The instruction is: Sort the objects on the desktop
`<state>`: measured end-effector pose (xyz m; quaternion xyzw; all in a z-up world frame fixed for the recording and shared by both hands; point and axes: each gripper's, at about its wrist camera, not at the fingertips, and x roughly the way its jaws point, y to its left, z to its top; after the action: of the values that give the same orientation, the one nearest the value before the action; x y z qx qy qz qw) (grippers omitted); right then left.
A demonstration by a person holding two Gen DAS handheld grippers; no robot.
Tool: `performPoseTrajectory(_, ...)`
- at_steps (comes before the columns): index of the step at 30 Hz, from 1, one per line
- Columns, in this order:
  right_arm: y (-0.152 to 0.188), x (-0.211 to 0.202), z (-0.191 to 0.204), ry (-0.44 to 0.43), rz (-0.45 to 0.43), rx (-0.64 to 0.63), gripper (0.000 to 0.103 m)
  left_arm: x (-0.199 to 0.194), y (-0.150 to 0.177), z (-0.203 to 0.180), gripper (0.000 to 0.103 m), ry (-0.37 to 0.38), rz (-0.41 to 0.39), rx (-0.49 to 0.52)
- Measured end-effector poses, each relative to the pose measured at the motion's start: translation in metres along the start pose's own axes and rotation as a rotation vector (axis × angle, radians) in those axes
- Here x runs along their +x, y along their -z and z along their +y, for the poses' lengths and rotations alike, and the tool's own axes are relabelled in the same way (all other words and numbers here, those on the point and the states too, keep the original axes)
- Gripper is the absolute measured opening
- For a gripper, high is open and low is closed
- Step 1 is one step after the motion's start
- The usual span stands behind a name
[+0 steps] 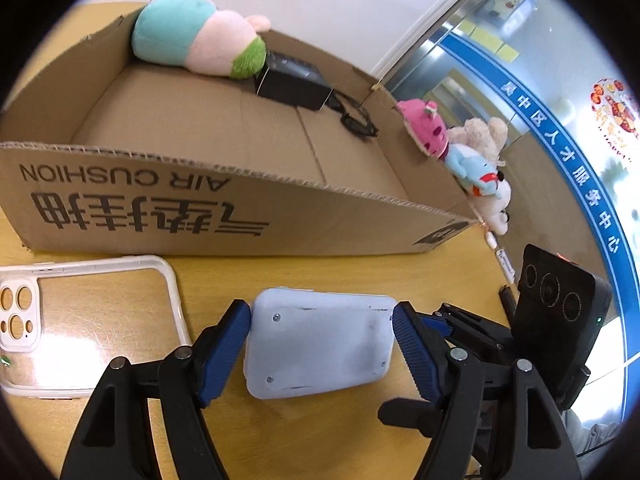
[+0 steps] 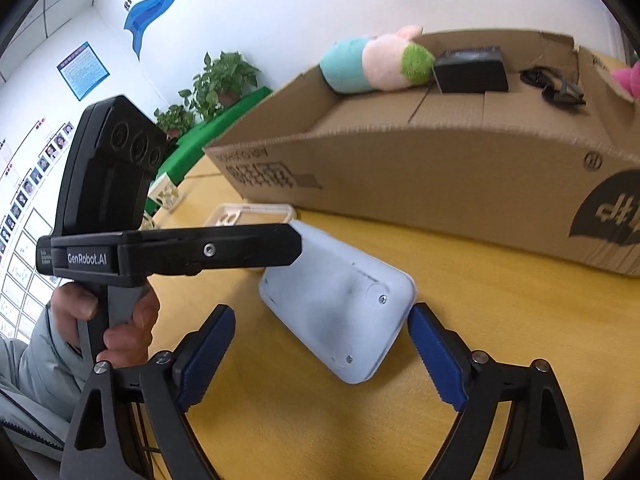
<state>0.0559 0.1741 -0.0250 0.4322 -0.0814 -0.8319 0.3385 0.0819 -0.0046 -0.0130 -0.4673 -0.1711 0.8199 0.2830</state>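
Observation:
A pale blue flat device (image 1: pixel 318 344) lies face down on the yellow desk, also in the right wrist view (image 2: pixel 340 304). My left gripper (image 1: pixel 320 344) straddles it, with both blue pads touching its short ends. My right gripper (image 2: pixel 320 356) is open, its right pad at the device's corner and its left pad apart from it. The cardboard box (image 1: pixel 248 216) behind holds a teal and pink plush (image 1: pixel 196 36), a black adapter (image 1: pixel 292 80) and black glasses (image 1: pixel 358 120).
A clear phone case (image 1: pixel 92 320) lies left of the device. Small plush toys (image 1: pixel 472 156) hang at the box's right end. The right gripper's body (image 1: pixel 560 320) stands at the right. A glass wall is behind.

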Motion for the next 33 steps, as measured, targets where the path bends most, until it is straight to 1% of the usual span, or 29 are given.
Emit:
performPoseTrajectory(6,0.003,-0.015,0.01,0.02,-0.053,-0.053,0.079,-0.014,0.001,-0.009,0.072,0.031,-0.05,0.017)
performPoseTrajectory(7,0.002,-0.015,0.013,0.015,-0.058,-0.07,0.074,-0.016,0.002,-0.011,0.073,0.038,-0.055,0.025)
performPoseTrajectory(8,0.003,-0.017,0.017,0.005,-0.06,-0.089,0.071,-0.018,0.004,-0.013,0.072,0.047,-0.058,0.035)
performPoseTrajectory(11,0.006,-0.015,0.025,0.006,-0.049,-0.124,0.072,-0.02,0.01,-0.019,0.072,0.056,-0.048,0.062)
performPoseTrajectory(15,0.014,-0.017,0.024,0.005,-0.039,-0.116,0.072,-0.023,0.018,-0.021,0.072,0.067,-0.031,0.07)
performPoseTrajectory(20,0.026,-0.02,0.029,0.031,-0.021,-0.178,0.068,-0.024,0.028,-0.022,0.072,0.085,0.003,0.083)
performPoseTrajectory(23,0.032,-0.021,0.028,0.036,-0.007,-0.159,0.068,-0.023,0.032,-0.022,0.072,0.067,0.024,0.094)
performPoseTrajectory(27,0.041,-0.022,0.02,0.101,0.014,-0.123,0.068,-0.019,0.036,-0.02,0.072,0.023,0.05,0.107)
performPoseTrajectory(30,0.046,-0.017,0.019,0.133,0.034,-0.134,0.067,-0.01,0.04,-0.02,0.072,-0.025,0.084,0.125)
performPoseTrajectory(31,0.048,-0.013,0.021,0.141,0.044,-0.147,0.061,-0.007,0.041,-0.02,0.072,-0.032,0.096,0.129)
performPoseTrajectory(32,0.049,-0.01,0.021,0.146,0.056,-0.16,0.054,-0.004,0.041,-0.02,0.067,-0.039,0.106,0.133)
performPoseTrajectory(33,0.05,-0.007,0.021,0.163,0.067,-0.171,0.053,-0.002,0.042,-0.02,0.063,-0.056,0.113,0.138)
